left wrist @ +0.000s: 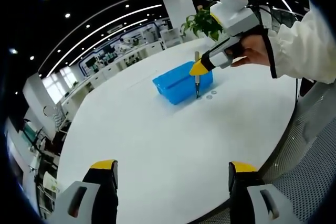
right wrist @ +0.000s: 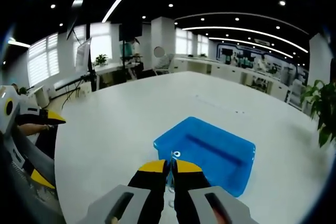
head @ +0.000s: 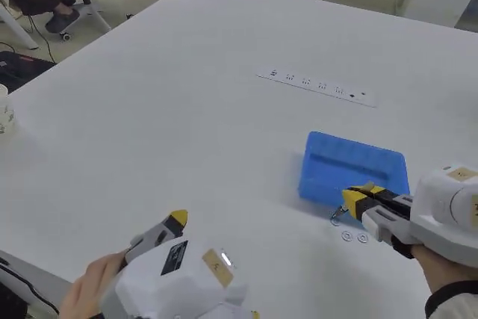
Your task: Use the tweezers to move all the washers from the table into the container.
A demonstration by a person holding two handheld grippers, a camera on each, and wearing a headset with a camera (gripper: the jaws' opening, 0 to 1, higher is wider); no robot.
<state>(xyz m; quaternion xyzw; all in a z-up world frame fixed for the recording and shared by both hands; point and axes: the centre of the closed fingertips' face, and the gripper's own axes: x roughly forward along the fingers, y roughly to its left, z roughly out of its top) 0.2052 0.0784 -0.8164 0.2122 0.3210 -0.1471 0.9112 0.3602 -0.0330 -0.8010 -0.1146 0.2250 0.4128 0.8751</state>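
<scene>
Clamped tight, the right gripper [right wrist: 170, 167] has its jaws closed on slim metal tweezers [right wrist: 171, 174], which point down past its tips. The left gripper [left wrist: 173, 167] hangs with jaws wide apart and nothing in them, well apart from the work.

The task looks barely begun. The floor of the shallow blue rectangular plastic container [head: 351, 166], just beyond the tweezer tips, looks bare. Two small silver ring-shaped washers [head: 346, 237] [head: 363, 238] lie on the white table [head: 187, 110] just beside the right gripper, on the person's side of the tips. A small ring [right wrist: 176, 154] at the tips may be a third, but I cannot tell whether it is pinched.
</scene>
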